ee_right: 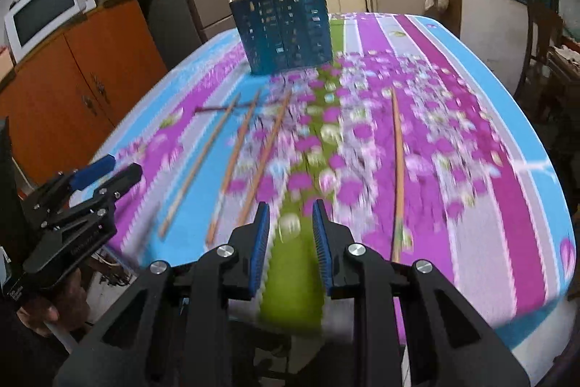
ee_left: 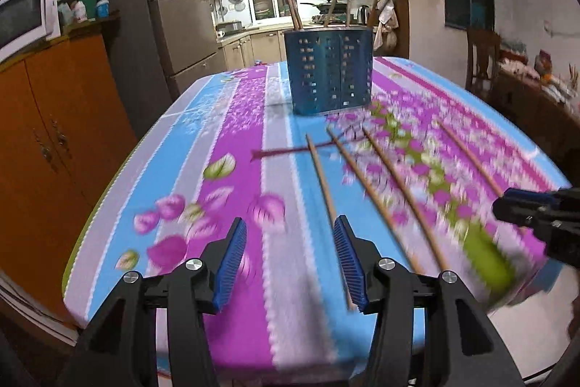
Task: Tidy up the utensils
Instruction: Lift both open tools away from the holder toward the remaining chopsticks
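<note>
Both pairs of tongs hover over the near edge of the table (ee_right: 536,205), and both stand apart with nothing between the blue pads. The left tongs (ee_left: 290,263) are spread wide; the right tongs (ee_right: 291,242) have a narrower gap but are clearly not closed.

Just beyond the left tongs lie 3 chopsticks side by side. The nearest chopstick (ee_left: 326,198) runs close past the inner side of the left tongs' right-hand finger, its near end dropping behind the pad. The 2 others fan out further right. A 4th chopstick (ee_right: 398,176) lies apart from them, just right of the right tongs and pointing away from them. Across the far tips of the group of 3 a thin dark-red stick (ee_left: 282,151) lies crosswise; whether it touches them I cannot tell.

Judging by their look, the chopsticks are light, stiff and thin, wood or bamboo, and round enough to roll or slip on the cloth. A pinch near the middle or slightly toward the thicker end would probably keep one level; a pinch at the tip would let it swing.

Well ahead of both tongs stands the blue holder (ee_left: 328,71) with punched holes, upright on the cloth, several sticks already poking out of its top.

Motion blur smears the tablecloth pattern and the chopsticks' near ends, so exact ends and any overlap are hard to make out. How many sticks the holder has inside is hidden by its wall.
</note>
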`<move>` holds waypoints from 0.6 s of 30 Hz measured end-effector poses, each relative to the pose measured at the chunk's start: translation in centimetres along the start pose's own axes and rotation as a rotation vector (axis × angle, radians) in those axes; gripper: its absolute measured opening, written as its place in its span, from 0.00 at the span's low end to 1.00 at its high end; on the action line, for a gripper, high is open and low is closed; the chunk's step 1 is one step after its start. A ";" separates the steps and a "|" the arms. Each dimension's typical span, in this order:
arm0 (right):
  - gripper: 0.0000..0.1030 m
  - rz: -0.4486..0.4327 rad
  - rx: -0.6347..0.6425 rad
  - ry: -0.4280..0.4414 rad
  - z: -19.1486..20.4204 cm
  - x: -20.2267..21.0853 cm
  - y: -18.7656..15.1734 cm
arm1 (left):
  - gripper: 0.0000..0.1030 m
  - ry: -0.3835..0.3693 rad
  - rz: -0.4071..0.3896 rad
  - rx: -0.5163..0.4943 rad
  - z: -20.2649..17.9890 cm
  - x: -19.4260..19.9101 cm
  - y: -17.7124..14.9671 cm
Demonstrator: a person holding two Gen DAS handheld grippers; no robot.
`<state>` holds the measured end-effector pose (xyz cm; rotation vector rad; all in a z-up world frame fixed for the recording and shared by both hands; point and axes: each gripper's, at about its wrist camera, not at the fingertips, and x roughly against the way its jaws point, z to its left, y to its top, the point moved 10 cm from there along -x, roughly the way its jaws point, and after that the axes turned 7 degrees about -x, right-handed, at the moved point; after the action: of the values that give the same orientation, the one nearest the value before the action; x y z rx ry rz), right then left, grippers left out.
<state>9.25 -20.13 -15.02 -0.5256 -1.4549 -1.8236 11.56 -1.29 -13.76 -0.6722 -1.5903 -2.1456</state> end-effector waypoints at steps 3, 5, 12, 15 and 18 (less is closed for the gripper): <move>0.22 -0.020 0.007 -0.014 -0.4 0.6 -2.1 | 0.50 0.019 -0.010 -0.016 -0.2 0.7 -1.9; 0.22 -0.041 0.033 -0.033 -0.5 0.9 -2.9 | 0.50 0.028 -0.022 -0.011 -0.2 1.2 -2.5; 0.22 -0.072 0.037 -0.004 -1.0 1.7 -5.4 | 0.50 0.041 -0.087 0.012 -1.1 2.8 -4.1; 0.22 -0.104 0.069 0.004 -0.2 2.1 -5.7 | 0.47 0.039 -0.102 0.009 -1.7 3.0 -4.4; 0.22 -0.136 0.143 0.017 1.6 2.3 -5.9 | 0.42 0.039 -0.120 0.009 -2.1 3.0 -4.3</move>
<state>3.12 -18.76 -16.83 -0.3469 -1.6294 -1.8050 6.34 -2.15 -15.82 -0.5406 -1.6569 -2.2213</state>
